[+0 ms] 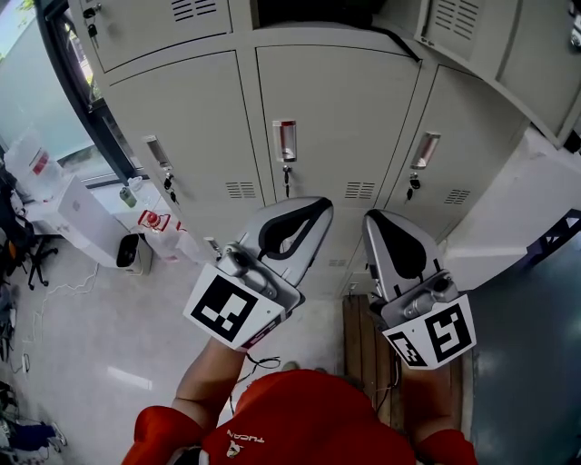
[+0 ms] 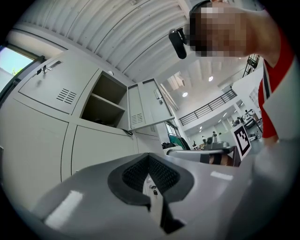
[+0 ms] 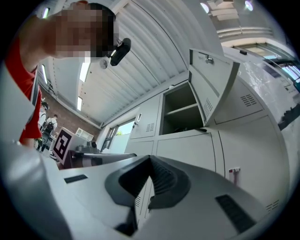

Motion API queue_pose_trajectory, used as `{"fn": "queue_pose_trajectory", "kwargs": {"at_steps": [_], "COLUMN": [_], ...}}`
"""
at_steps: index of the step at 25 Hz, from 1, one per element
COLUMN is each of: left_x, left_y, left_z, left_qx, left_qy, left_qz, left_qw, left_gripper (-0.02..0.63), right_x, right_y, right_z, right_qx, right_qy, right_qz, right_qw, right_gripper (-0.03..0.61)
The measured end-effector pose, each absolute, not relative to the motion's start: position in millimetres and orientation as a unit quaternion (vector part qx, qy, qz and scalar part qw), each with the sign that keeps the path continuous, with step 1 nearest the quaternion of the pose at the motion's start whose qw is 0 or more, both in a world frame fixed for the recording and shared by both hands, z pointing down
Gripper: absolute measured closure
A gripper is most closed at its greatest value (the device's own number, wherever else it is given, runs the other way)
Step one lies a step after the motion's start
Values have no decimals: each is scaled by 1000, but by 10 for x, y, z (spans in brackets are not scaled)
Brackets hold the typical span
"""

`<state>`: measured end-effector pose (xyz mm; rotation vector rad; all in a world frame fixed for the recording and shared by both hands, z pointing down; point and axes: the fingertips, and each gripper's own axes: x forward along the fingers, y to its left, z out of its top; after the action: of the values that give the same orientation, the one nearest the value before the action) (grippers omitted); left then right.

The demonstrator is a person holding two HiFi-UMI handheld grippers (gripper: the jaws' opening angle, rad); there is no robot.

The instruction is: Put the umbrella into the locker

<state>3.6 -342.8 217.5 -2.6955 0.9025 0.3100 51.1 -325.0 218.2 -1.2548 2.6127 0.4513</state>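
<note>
Both grippers are held side by side in front of a bank of cream lockers. My left gripper (image 1: 307, 207) (image 2: 149, 161) is shut with nothing between its jaws. My right gripper (image 1: 379, 218) (image 3: 150, 165) is shut and empty too. Above them one locker compartment (image 1: 309, 9) (image 2: 105, 101) (image 3: 180, 110) stands open, its door (image 2: 147, 103) (image 3: 211, 79) swung to the right. A dark thing (image 2: 99, 121) (image 3: 185, 130) lies on its floor, with a thin black strap (image 2: 126, 132) (image 3: 202, 129) over the front edge. I cannot tell whether that is the umbrella.
Closed locker doors with keys in their locks (image 1: 286, 173) face me. A wooden pallet (image 1: 361, 345) lies on the floor under my right gripper. White boxes and bottles (image 1: 82, 213) stand at the left by a window, and cables trail on the floor (image 1: 54, 291).
</note>
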Motion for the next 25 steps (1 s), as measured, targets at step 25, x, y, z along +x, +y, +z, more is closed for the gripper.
{"fn": "queue_pose_trajectory", "kwargs": {"at_steps": [25], "left_x": [44], "left_y": [-3402], "left_z": [2166], "left_qx": [-937], "left_qy": [309], "left_qz": [97], "left_qw": [132], "left_gripper": [609], "right_x": [478], "right_y": [-3216], "right_z": [2050], "right_qx": [-423], "right_qy": [885], "right_qz": [174], "right_qw": [92], "right_gripper": [577]}}
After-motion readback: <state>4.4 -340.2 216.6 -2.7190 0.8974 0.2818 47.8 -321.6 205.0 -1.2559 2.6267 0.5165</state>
